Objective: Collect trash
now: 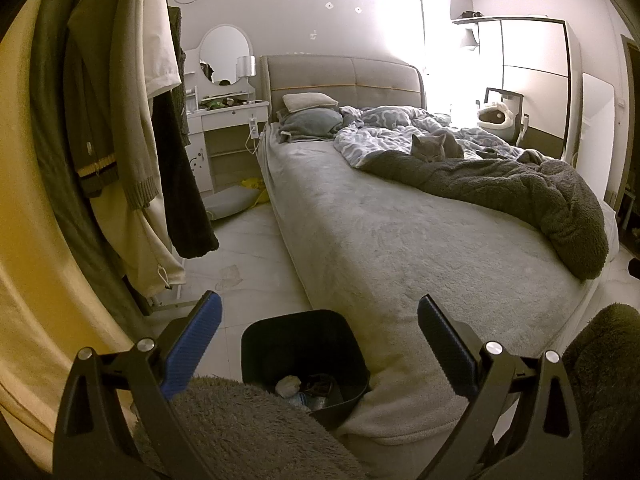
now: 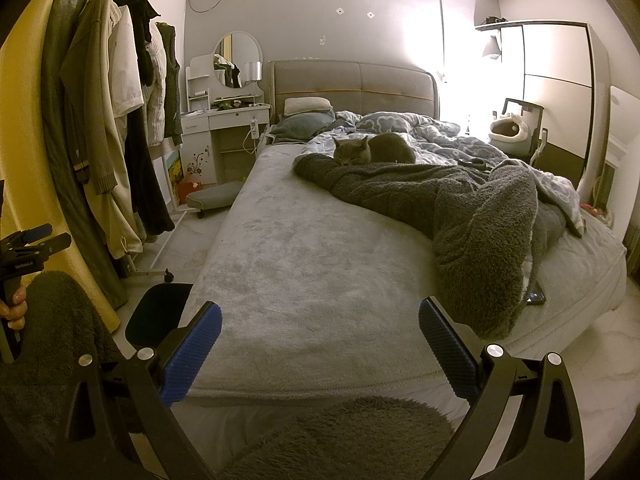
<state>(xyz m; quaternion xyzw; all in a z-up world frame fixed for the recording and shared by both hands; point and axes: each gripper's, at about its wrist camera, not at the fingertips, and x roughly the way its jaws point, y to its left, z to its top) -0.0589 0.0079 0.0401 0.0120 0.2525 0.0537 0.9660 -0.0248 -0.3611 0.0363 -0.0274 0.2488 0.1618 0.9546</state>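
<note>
Bedroom, tiled floor [image 1: 256, 240], bed [image 1: 400, 240] as the landmark, covered in a grey plush sheet. Grey cat [image 1: 434, 146] curled up on the bed near the headboard, lying between the blue patterned duvet [image 1: 384, 128] and a dark fleece blanket [image 1: 520, 184] that trails toward the foot. Two pillows [image 1: 310, 110] stacked at the head end. White dressing table [image 1: 224, 120] with round mirror on the floor beside the head of the bed. Clothes rack [image 1: 120, 120] loaded with coats across the aisle from the bed's side.

Black trash bin [image 1: 306, 356] on the floor, touching the bed's foot corner, lidless; crumpled paper [image 1: 289, 385] and other scraps in the bottom, can't identify the rest.

Left gripper [image 1: 320, 344]: jaws spread wide, nothing between them, held above the bin. Right gripper [image 2: 320, 344]: jaws spread wide, nothing held, over the foot of the bed. Phone [image 2: 535, 297] lies at the bed's foot edge beside the fleece blanket.
</note>
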